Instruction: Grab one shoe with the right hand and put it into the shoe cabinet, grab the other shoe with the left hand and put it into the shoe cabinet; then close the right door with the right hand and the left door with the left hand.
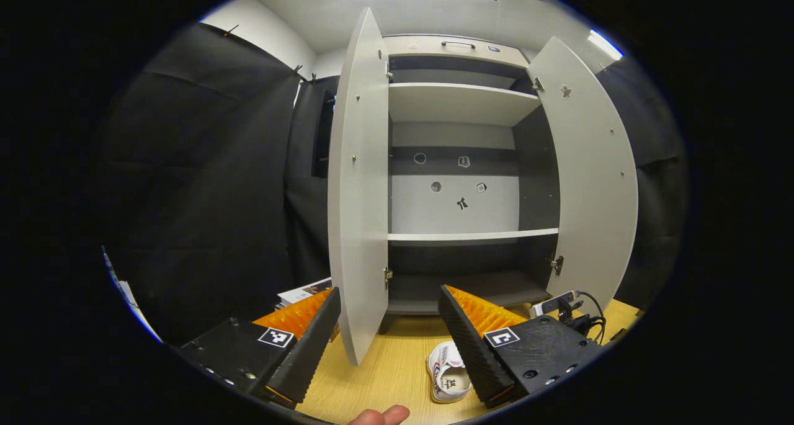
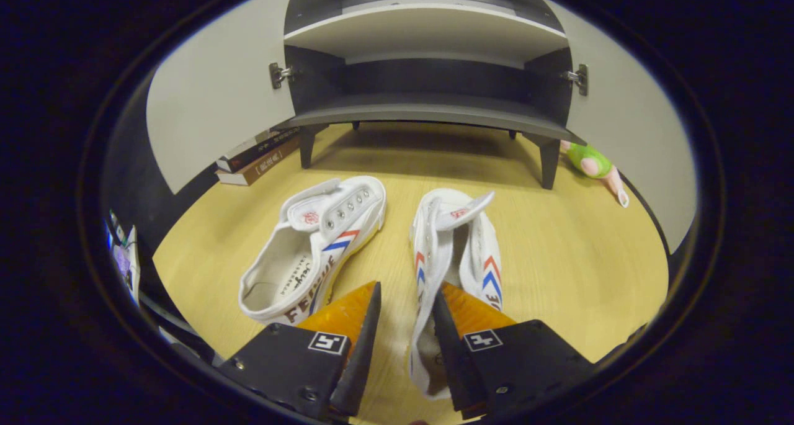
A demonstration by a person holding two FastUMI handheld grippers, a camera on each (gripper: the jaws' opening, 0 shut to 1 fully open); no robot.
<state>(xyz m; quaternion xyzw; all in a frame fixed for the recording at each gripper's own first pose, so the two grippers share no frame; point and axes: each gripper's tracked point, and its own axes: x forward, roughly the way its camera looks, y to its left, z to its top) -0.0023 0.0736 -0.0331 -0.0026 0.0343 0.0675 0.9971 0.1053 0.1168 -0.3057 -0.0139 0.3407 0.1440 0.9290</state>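
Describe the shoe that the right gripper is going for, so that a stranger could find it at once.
Before the open shoe cabinet, two white shoes lie on the wooden floor. It is the right-hand shoe, nearer the green toy. Unlike the left shoe, its side wall sits between the right gripper's fingers.

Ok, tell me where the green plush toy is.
In the right gripper view, the green plush toy lies on the wooden floor at right, beside the shoe cabinet's right front leg.

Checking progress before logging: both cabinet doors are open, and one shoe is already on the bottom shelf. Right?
Not quite. Both doors are open, but neither shoe is shelved: the right gripper view shows the left shoe and right shoe on the floor before the cabinet.
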